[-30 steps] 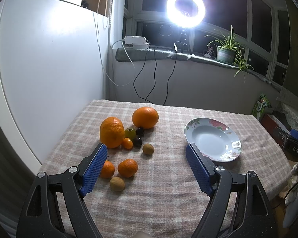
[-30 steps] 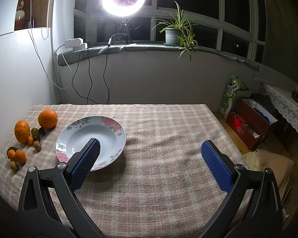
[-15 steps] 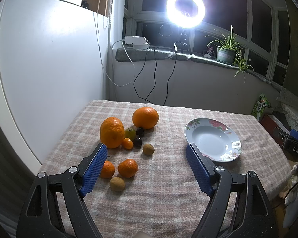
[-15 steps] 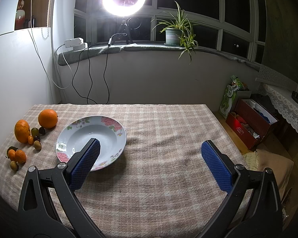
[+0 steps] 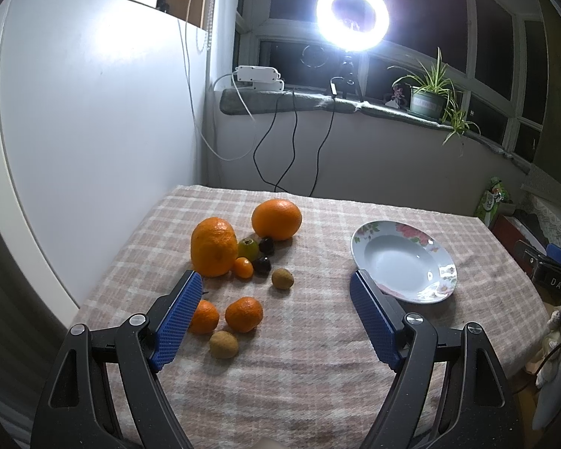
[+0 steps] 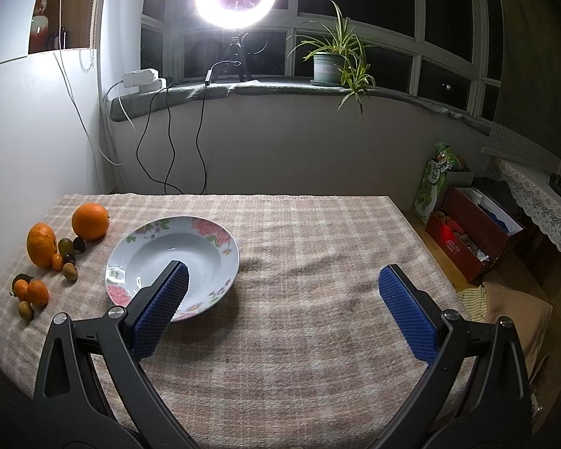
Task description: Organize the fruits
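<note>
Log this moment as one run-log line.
left gripper: open, empty, over fruits | right gripper: open, empty, beside plate | plate: holds no fruit | fruits: on tablecloth, unsorted

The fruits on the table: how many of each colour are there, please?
Orange: 5, largest
Brown: 2, nearer
Green: 1
Dark: 2, one
Total: 10 fruits; the plate holds none.

orange fruits (image 5: 276, 219), pink-checked tablecloth (image 5: 318, 374), white flower-rimmed plate (image 5: 435, 288).
</note>
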Demonstrator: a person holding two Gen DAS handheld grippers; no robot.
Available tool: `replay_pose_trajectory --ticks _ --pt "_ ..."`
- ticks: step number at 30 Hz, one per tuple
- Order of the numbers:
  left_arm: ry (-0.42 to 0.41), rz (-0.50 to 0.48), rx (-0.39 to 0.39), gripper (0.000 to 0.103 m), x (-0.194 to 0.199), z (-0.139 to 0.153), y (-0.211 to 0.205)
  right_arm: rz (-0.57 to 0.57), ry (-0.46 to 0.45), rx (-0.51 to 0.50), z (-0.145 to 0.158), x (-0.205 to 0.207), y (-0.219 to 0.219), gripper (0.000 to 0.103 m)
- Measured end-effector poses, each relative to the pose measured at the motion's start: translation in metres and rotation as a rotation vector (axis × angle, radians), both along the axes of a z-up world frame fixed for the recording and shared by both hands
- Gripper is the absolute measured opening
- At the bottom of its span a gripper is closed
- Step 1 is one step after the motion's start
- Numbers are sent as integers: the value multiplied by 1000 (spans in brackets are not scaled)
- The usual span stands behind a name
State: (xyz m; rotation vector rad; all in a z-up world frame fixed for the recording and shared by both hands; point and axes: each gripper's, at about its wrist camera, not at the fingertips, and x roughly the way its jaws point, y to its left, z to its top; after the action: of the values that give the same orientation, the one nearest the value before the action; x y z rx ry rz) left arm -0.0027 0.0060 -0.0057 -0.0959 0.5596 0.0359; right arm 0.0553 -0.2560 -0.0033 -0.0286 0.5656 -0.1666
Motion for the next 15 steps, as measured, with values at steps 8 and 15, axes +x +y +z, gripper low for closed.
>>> replay_pose_trajectory --ticks 8,15 --pt "41 25 2 81 -7 -17 16 133 5 30 -10 2 12 103" --pt "92 54 -16 81 -16 -34 34 276 -3 24 -14 9 39 103"
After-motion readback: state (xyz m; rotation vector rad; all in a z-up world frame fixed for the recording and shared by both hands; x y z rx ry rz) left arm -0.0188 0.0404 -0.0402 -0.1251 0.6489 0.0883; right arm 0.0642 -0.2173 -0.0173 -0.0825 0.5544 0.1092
